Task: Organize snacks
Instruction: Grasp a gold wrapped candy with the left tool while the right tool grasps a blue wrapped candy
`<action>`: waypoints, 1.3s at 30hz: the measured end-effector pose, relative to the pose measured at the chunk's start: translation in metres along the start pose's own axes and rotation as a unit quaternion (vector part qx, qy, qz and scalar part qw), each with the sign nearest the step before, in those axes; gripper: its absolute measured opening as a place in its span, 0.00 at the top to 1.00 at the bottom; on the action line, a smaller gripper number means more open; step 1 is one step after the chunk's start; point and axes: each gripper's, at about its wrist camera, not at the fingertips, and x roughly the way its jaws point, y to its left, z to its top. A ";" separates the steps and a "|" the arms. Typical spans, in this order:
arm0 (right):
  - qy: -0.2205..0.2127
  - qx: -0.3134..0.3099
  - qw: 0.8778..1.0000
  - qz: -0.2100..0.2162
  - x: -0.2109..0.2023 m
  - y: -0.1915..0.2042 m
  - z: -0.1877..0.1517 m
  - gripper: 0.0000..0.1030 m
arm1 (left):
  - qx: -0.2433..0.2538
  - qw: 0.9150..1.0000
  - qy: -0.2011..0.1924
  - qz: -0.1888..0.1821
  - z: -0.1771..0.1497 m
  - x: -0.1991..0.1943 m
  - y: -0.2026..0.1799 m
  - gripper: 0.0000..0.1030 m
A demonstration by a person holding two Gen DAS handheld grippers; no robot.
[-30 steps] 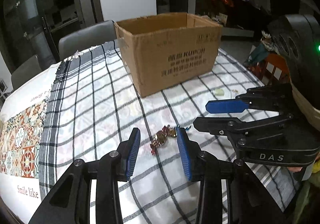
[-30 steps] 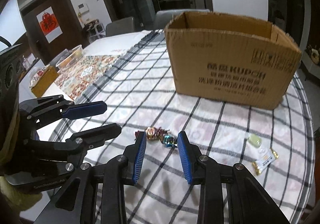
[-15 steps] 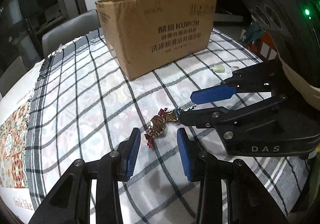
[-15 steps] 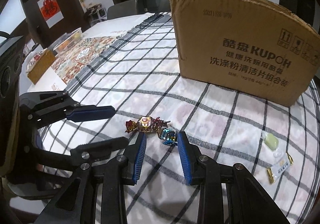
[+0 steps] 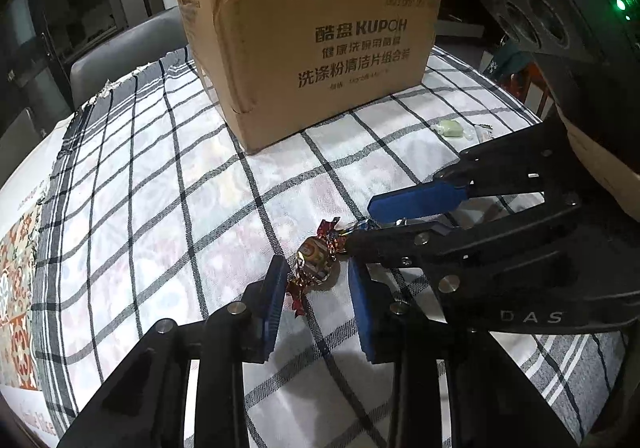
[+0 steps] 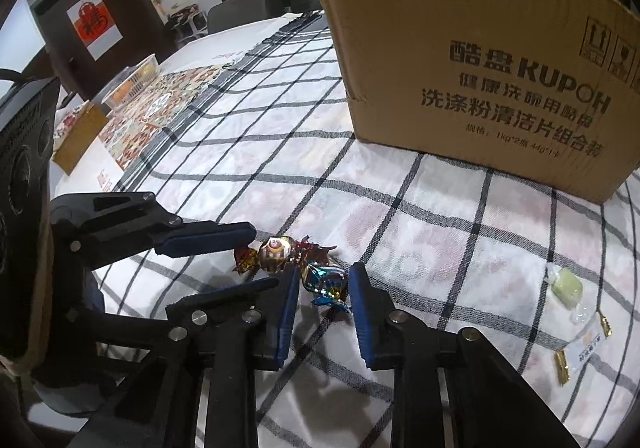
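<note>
A red-and-gold wrapped candy [image 5: 313, 259] lies on the checked tablecloth between the tips of my open left gripper [image 5: 318, 272]. A blue foil candy [image 6: 325, 282] lies right beside it, between the tips of my open right gripper [image 6: 325, 280]. The red candy also shows in the right wrist view [image 6: 276, 249], with the left gripper's fingers [image 6: 208, 238] either side of it. The right gripper's fingers [image 5: 416, 202] cross in from the right in the left wrist view and hide most of the blue candy. A brown cardboard box [image 5: 312, 52] stands open-topped behind.
A pale green candy [image 6: 566, 282] and a white-and-gold packet [image 6: 582, 348] lie on the cloth to the right. A patterned mat [image 6: 160, 108], a small basket [image 6: 132, 78] and a brown box [image 6: 78, 138] sit far left. Grey chairs [image 5: 124, 52] stand behind the table.
Both grippers have moved down and forward to the two candies, which now sit between their open tips. The box looms larger.
</note>
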 end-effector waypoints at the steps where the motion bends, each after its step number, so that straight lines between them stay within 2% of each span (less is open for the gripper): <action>1: 0.002 0.002 1.000 0.003 0.002 -0.001 0.000 0.75 | 0.001 1.000 0.001 -0.002 0.000 0.002 0.000 0.70; 7: -0.002 0.002 1.000 0.003 0.003 0.000 -0.002 0.77 | -0.009 1.000 0.008 -0.004 -0.001 0.009 0.001 0.77; 13: -0.020 0.018 1.000 -0.014 -0.006 -0.004 -0.007 0.79 | -0.027 1.000 0.005 0.002 -0.001 0.007 0.002 0.79; 27: -0.048 0.044 0.998 -0.024 -0.033 -0.010 -0.016 0.81 | -0.084 0.996 -0.020 0.030 0.005 -0.028 -0.003 0.79; 39: -0.078 0.047 0.995 -0.034 -0.065 -0.009 -0.021 0.83 | -0.087 0.994 -0.044 0.042 0.016 -0.055 -0.017 0.79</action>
